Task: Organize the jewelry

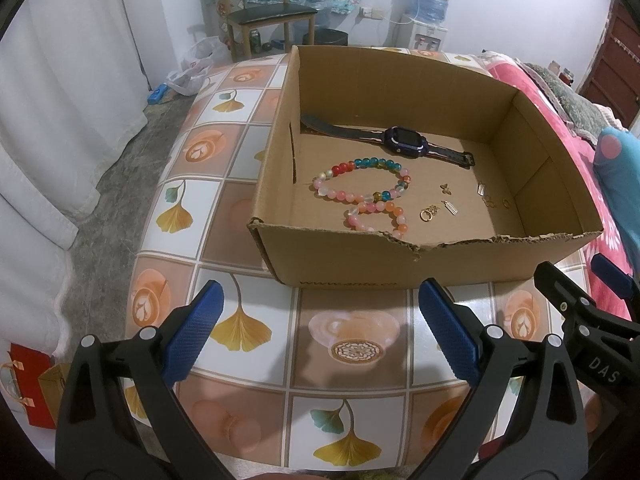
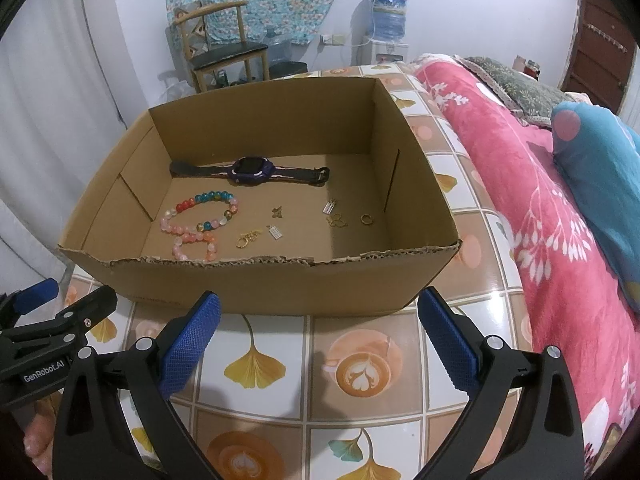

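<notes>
1. Your plain brown cardboard box (image 2: 248, 280) has darker printed lettering low on its near wall.
2. The desk (image 1: 352, 344) under it wears a glossy checked cloth: peach latte-art squares alternating with white squares of yellow and teal ginkgo leaves.
3. You see a dark purple smartwatch (image 2: 252, 171) with a black strap.
4. The round-bead bracelet (image 1: 362, 184) runs red, teal, yellow, pink and orange.
5. The small metal ring (image 2: 366, 219) is gold.
6. Both your left tool (image 1: 320, 332) and right tool (image 2: 318, 340) show textured blue pads on black arms.
7. The bed blanket (image 2: 540, 208) is pink-red with white sprigs.

Inside the cardboard box (image 2: 248, 284): 1 watch (image 2: 252, 171) at back, 2 bead bracelets (image 2: 200, 216) front-left. Approx 7 small gold bits (image 2: 276, 233) right of those; exact no. unclear.
</notes>
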`<state>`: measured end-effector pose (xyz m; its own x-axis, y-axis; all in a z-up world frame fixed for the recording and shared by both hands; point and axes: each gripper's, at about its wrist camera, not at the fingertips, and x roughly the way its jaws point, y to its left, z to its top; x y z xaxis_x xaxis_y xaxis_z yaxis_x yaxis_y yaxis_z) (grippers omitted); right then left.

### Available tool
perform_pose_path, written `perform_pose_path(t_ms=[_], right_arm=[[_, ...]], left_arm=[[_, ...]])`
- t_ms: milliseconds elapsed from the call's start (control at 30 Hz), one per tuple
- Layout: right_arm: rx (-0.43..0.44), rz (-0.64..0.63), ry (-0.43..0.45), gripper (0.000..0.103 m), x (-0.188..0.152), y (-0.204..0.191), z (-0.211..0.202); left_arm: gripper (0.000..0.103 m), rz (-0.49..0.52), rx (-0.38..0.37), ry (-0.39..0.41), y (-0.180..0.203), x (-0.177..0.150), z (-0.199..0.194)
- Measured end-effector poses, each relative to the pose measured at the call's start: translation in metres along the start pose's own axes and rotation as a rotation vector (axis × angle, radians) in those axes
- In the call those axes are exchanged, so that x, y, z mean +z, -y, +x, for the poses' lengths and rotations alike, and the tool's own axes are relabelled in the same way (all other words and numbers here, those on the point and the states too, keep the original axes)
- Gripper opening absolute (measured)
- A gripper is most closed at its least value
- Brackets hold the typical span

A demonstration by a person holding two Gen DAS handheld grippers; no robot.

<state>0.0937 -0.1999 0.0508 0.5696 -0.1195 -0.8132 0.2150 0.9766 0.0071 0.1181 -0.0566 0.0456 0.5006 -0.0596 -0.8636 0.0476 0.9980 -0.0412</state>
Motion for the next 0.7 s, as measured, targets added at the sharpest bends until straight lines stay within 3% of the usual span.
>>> perform_pose_path(t_ms=[700], right_arm=[[-0.001,-0.002,-0.003,0.096,0.0000,-0.0005,0.0004]], left_arm=[[0.095,0.000,-0.002,-0.001,-0.0025,0.0005,0.0011]])
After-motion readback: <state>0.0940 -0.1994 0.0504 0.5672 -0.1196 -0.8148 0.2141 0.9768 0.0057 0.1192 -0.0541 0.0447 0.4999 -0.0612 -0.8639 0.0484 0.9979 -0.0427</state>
